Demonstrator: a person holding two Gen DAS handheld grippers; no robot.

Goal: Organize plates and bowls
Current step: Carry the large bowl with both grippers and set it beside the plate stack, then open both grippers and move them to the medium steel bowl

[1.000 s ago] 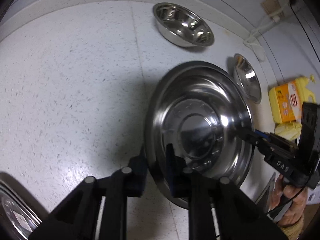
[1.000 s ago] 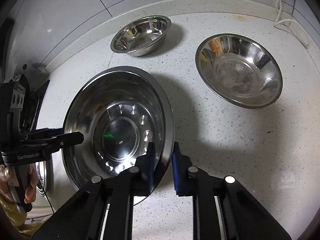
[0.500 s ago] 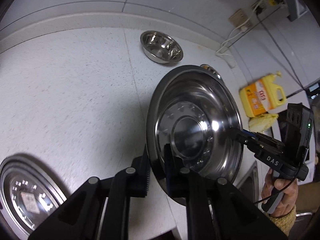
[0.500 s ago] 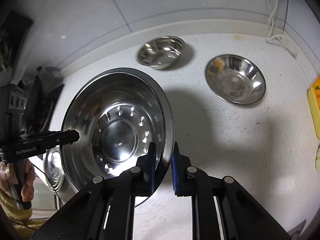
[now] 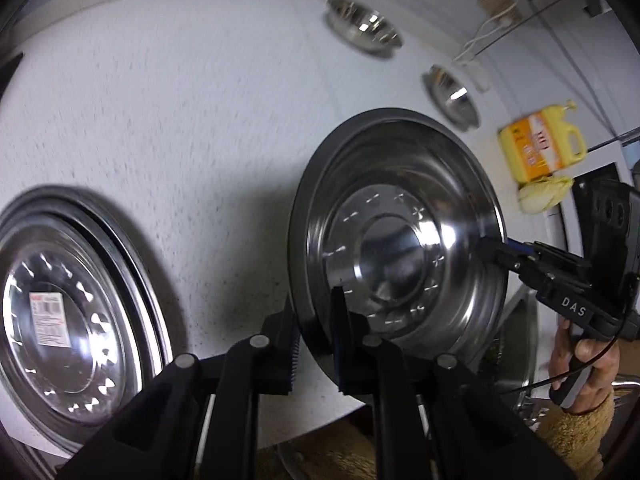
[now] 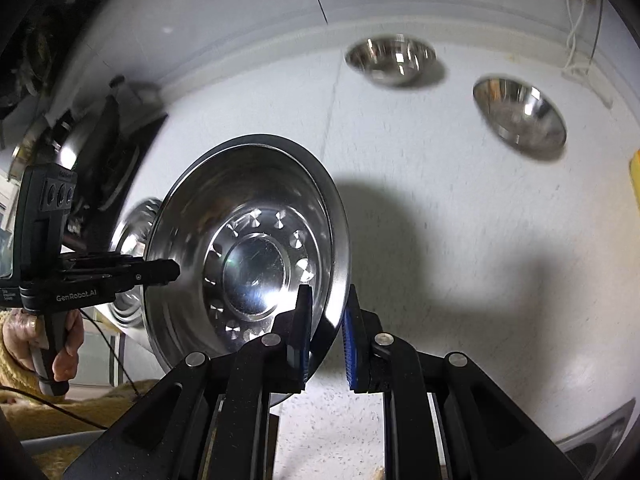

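**Steel plate gripped at both rims, held above the counter**

Far left in the left wrist view: a second steel plate point(image 5: 76, 300) lying flat on the speckled white counter point(image 5: 200, 120), a barcode sticker inside it. Just right of that, well apart from it, the large steel plate point(image 5: 400, 248) tilted up on edge and lifted off the counter. At its near-left rim, the left gripper point(image 5: 316, 334) clenched on the metal, one pad outside the rim and one inside the dish. At the opposite rim, the right gripper point(image 5: 486, 246) reaching in from the right, clamped on the edge, carried by a hand point(image 5: 580, 364) in a fuzzy tan sleeve. Farther back along the wall: a small steel bowl point(image 5: 364, 32), then a wider steel bowl point(image 5: 452, 96) to its right, both resting on the counter. Far right: a yellow detergent bottle point(image 5: 540, 152) with a pale cloth point(image 5: 544, 196) beside it.

Same grasp confirmed from the right wrist view: left gripper point(image 6: 172, 270) biting the plate's left rim, plate point(image 6: 248, 256) in the middle, right gripper point(image 6: 326, 332) closed on the near-right rim with its blue pads either side of the metal. Dark shadow of the plate cast on the counter to the right.
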